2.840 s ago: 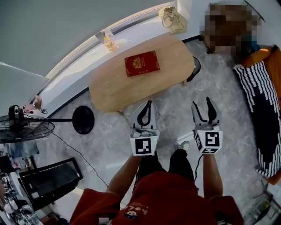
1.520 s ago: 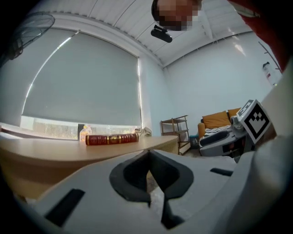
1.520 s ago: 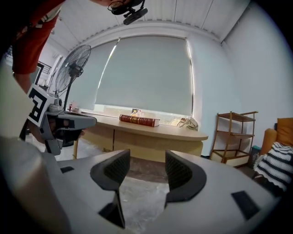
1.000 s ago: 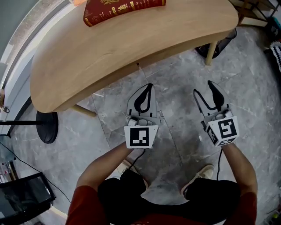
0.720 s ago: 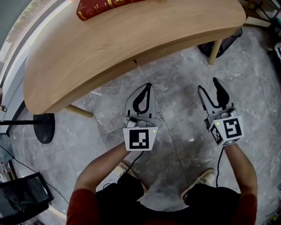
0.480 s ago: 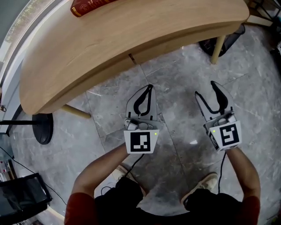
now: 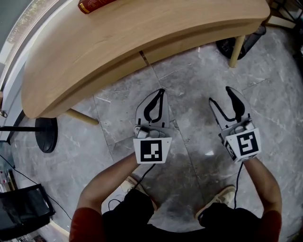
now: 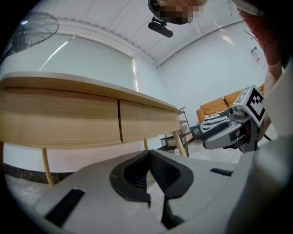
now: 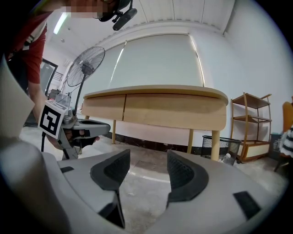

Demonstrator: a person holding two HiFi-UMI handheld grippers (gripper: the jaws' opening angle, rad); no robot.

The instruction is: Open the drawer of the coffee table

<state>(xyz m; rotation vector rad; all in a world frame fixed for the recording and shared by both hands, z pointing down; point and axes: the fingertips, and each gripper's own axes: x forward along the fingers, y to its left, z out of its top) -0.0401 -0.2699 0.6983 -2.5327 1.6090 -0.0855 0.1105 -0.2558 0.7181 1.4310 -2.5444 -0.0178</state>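
The wooden coffee table (image 7: 118,42) fills the top of the head view. Its front rail carries two drawer fronts split by a narrow seam (image 7: 142,56); they show in the left gripper view as the left front (image 8: 59,121) and the right front (image 8: 146,121), and in the right gripper view as one pale band (image 9: 169,112). No handle shows. My left gripper (image 7: 161,90) (image 8: 149,155) is shut and empty, low over the floor, short of the rail near the seam. My right gripper (image 7: 221,96) (image 9: 148,155) stands open with nothing between its fingers, beside it.
A red book (image 7: 94,4) lies on the table top. A table leg (image 7: 236,52) and a black wire bin (image 7: 232,45) (image 9: 219,146) stand at the right. A fan base (image 7: 46,134) sits at the left. A wooden shelf (image 9: 254,125) is behind.
The person has come up close to the table and crouched. Both grippers have sunk lower in front of the rail. The left stays shut and the right stays open.
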